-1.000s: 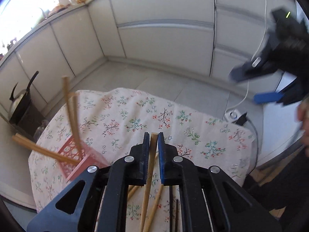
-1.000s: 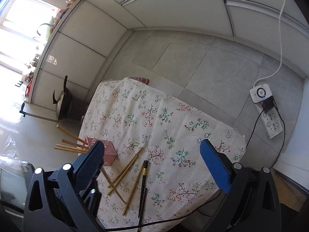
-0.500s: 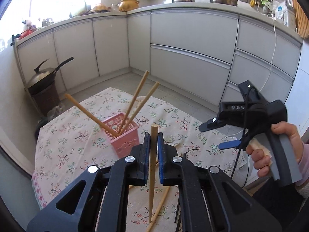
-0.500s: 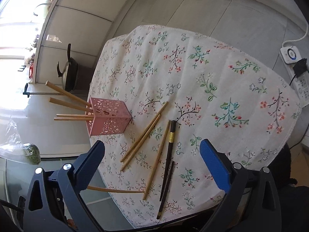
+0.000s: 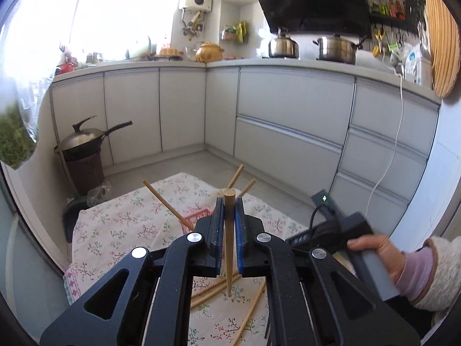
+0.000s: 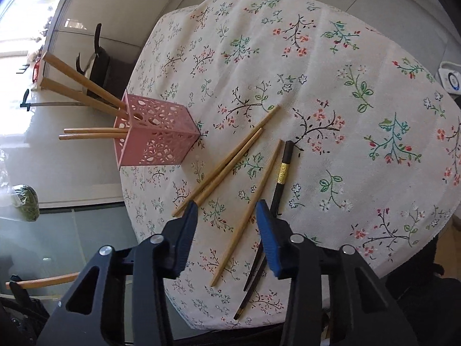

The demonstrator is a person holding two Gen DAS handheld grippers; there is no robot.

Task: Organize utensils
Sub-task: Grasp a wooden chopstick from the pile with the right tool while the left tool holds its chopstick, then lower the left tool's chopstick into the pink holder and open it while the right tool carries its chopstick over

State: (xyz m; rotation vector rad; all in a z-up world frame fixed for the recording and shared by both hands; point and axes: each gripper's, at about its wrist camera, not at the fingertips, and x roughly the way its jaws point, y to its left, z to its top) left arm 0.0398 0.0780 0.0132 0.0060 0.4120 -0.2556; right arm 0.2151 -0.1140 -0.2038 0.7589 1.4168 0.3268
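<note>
Left gripper (image 5: 229, 222) clamped on 1 light wooden chopstick (image 5: 229, 248), held nearly upright above a floral tablecloth (image 6: 331, 92). Behind it, a pink perforated plastic holder (image 6: 155, 138) standing near the cloth's edge, with 4 wooden chopsticks (image 6: 86, 86) leaning out of its top. Right gripper (image 6: 227, 210) in a hand (image 5: 377, 256) with a fleecy white sleeve, blue-padded jaws closing over 1 loose wooden chopstick (image 6: 247, 216) lying flat between them (pads not yet touching it). Just left, 2 more wooden chopsticks (image 6: 227, 164) lying crossed; just right, a black chopstick pair with a gold band (image 6: 281, 181), partly under the right finger.
</note>
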